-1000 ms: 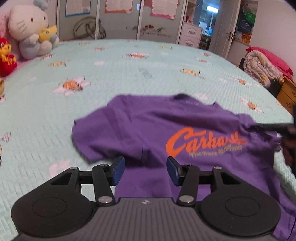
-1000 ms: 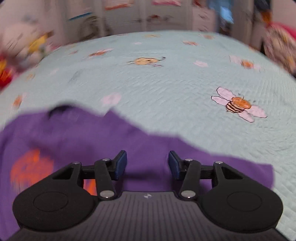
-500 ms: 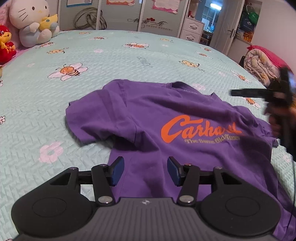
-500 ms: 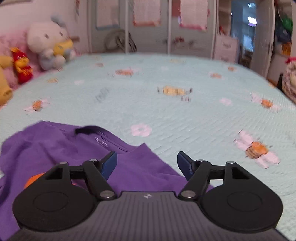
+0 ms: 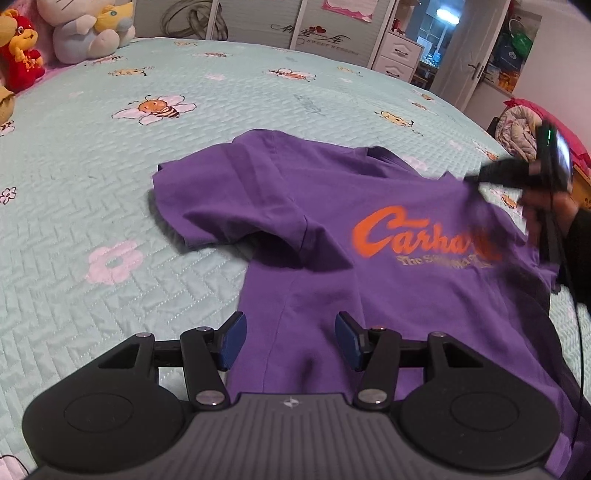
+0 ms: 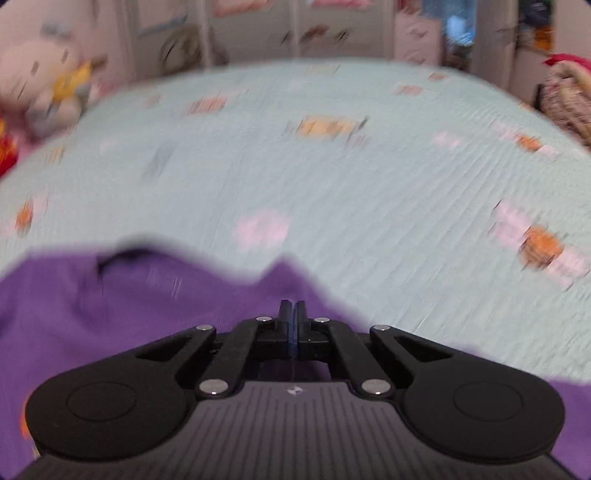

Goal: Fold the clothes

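Observation:
A purple T-shirt (image 5: 325, 206) with an orange logo lies face up on the mint bedspread (image 5: 92, 177), its left sleeve creased. My left gripper (image 5: 290, 343) hovers open just above the shirt's lower left side, with cloth below the blue pads (image 5: 232, 341) and nothing pinched. In the blurred right wrist view my right gripper (image 6: 291, 308) is shut at the T-shirt's (image 6: 110, 314) right shoulder edge, where the cloth peaks up at its tips. The left wrist view shows that right gripper (image 5: 476, 179), held by a hand (image 5: 554, 210), tugging that shoulder up.
Plush toys (image 5: 88, 29) sit at the bed's far left corner. Wardrobe doors (image 5: 258, 22), a white drawer unit (image 5: 399, 55) and an open doorway stand behind the bed. A rolled quilt (image 5: 517, 129) lies past the bed's right edge.
My right gripper's jaws went from wide open to shut at the shirt's right shoulder, and the cloth there rose. My left gripper sank a little closer to the shirt.

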Available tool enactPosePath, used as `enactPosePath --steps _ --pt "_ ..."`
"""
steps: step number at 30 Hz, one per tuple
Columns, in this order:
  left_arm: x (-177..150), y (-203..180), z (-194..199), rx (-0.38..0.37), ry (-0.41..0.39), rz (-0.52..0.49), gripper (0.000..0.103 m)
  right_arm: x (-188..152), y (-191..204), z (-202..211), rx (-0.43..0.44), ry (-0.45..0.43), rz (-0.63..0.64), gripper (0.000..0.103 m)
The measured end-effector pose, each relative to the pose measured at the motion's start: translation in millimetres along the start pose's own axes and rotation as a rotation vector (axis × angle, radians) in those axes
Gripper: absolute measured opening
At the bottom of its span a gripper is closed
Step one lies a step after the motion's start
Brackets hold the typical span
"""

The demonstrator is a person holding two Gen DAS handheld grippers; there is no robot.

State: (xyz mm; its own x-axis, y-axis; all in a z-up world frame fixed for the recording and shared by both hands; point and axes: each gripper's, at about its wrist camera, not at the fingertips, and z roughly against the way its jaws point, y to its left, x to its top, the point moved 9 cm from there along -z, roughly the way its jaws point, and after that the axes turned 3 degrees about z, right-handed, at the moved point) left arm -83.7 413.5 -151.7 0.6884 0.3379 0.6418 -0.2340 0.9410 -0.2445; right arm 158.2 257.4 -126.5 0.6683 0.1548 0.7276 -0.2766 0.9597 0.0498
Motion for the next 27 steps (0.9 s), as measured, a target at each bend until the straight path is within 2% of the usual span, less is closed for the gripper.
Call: enactPosePath --steps 3,5,6,7,8,9,10,11,14,15,17,18,20,22,26,27 --pt "-0.9 2.7 -0.3 0.005 0.003 0.003 0.056 32.8 -21.0 5.6 -0.043 -0.059 -0.053 0.000" --pt "1.1 3.3 0.2 0.001 -0.002 0.004 0.056 33.3 -24.8 2.5 -0.004 -0.032 -0.078 0.002" --pt "2.7 3.3 0.5 -0.002 -0.007 0.002 0.056 33.5 -26.6 0.9 0.017 -0.019 -0.091 0.010" --pt "5.7 1.9 1.0 -0.011 -0.013 -0.011 0.056 26.6 -25.6 4.9 0.030 -0.019 -0.092 0.026" --pt "8.7 0.5 1.4 -0.019 -0.019 -0.025 0.056 17.7 -21.3 11.6 0.050 -0.035 -0.062 0.038" --pt "13.0 -0.3 1.2 -0.017 -0.026 -0.038 0.057 8.6 -16.9 18.5 0.070 -0.051 -0.031 0.063" --pt "18.1 -0.2 0.5 -0.007 -0.032 -0.043 0.057 -1.7 -12.2 23.4 0.079 -0.065 0.012 0.077" --pt "23.2 -0.1 -0.2 0.004 -0.038 -0.047 0.057 -9.8 -9.9 24.6 0.066 -0.072 0.053 0.078" --pt "31.3 -5.7 -0.5 0.011 -0.049 -0.037 0.057 -26.0 -7.3 11.8 0.023 -0.049 0.143 0.076" --pt "31.9 -8.4 0.3 0.007 -0.052 -0.036 0.057 -28.6 -7.1 1.8 0.022 -0.018 0.151 0.071" --pt "25.9 -14.9 0.3 0.000 -0.042 -0.050 0.059 -32.9 -8.0 -16.8 0.016 0.042 0.161 0.027" --pt "21.8 -17.6 -0.5 -0.002 -0.033 -0.060 0.059 -31.2 -12.9 -24.3 0.008 0.058 0.144 0.002" --pt "13.8 -17.9 -5.7 0.007 -0.006 -0.079 0.059 -15.0 -22.3 -27.8 0.035 0.044 0.069 0.000" --pt "10.2 -15.8 -10.4 0.017 0.011 -0.088 0.059 10.9 -32.3 -25.1 0.000 -0.008 0.055 0.000" --pt "23.1 -12.4 -12.3 0.017 -0.012 -0.074 0.059 68.6 -60.2 -19.7 -0.069 -0.126 -0.012 0.000" --pt "27.2 -12.6 -12.4 0.014 -0.021 -0.072 0.059 73.7 -63.5 -22.0 -0.092 -0.141 -0.010 0.000"
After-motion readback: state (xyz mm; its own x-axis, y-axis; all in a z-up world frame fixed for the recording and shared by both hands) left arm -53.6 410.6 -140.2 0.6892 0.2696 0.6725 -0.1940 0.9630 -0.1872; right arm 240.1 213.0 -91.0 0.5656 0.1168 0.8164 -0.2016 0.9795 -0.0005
